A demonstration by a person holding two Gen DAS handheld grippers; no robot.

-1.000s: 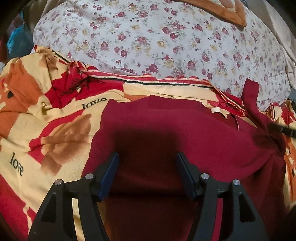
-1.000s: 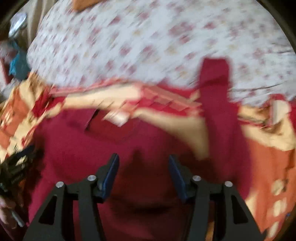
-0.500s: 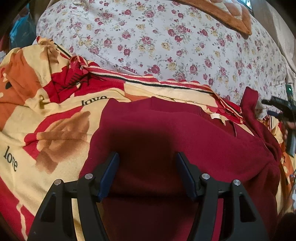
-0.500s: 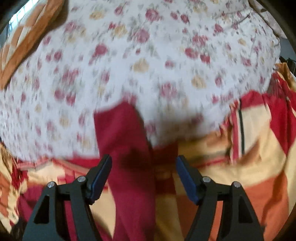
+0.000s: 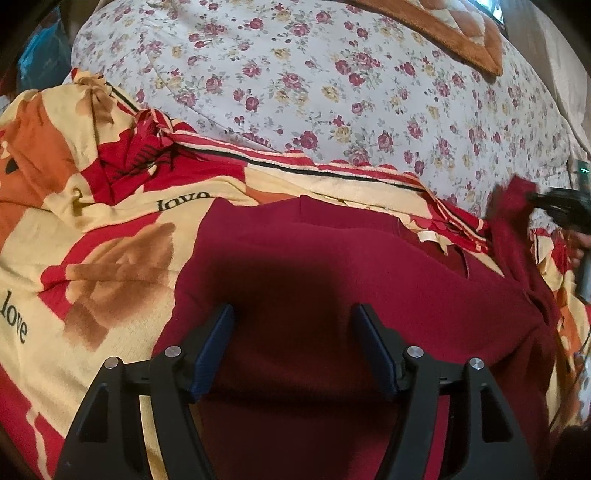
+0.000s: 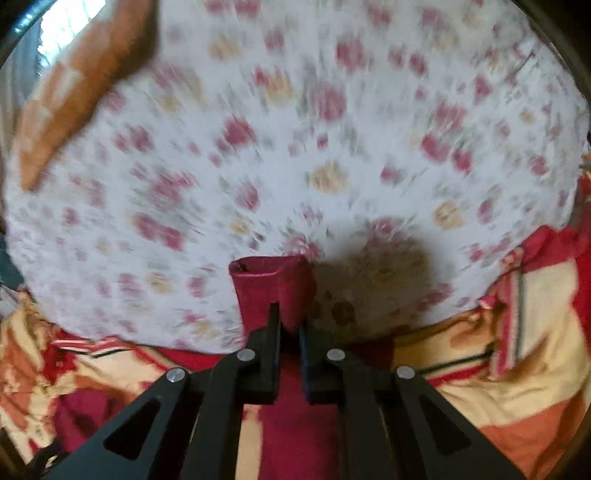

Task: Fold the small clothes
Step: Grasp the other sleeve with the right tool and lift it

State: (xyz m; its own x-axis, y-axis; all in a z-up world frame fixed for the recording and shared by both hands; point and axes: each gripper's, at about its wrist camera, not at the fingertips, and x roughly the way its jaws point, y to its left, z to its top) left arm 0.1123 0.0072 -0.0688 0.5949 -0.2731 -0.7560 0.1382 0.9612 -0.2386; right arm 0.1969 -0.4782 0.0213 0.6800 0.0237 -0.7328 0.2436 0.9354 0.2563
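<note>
A dark red top [image 5: 332, 266] lies spread on a red, cream and orange "love" blanket [image 5: 92, 229]. My left gripper [image 5: 293, 314] is open, its jaws wide apart just above the top's middle, holding nothing. My right gripper [image 6: 290, 325] is shut on the top's sleeve [image 6: 273, 288], near the cuff, which sticks out past the fingertips. In the left wrist view the right gripper [image 5: 561, 210] shows at the far right edge with the sleeve end [image 5: 513, 221] raised there.
A white quilt with red flowers [image 5: 332, 85] lies behind the blanket, and fills most of the right wrist view [image 6: 295, 147]. An orange checked cloth [image 5: 458, 29] lies on it at the back. A blue bag [image 5: 40, 55] sits at the far left.
My right gripper went from open over the sleeve to shut on it near the cuff. The sleeve end has shifted right. My left gripper stayed open over the top.
</note>
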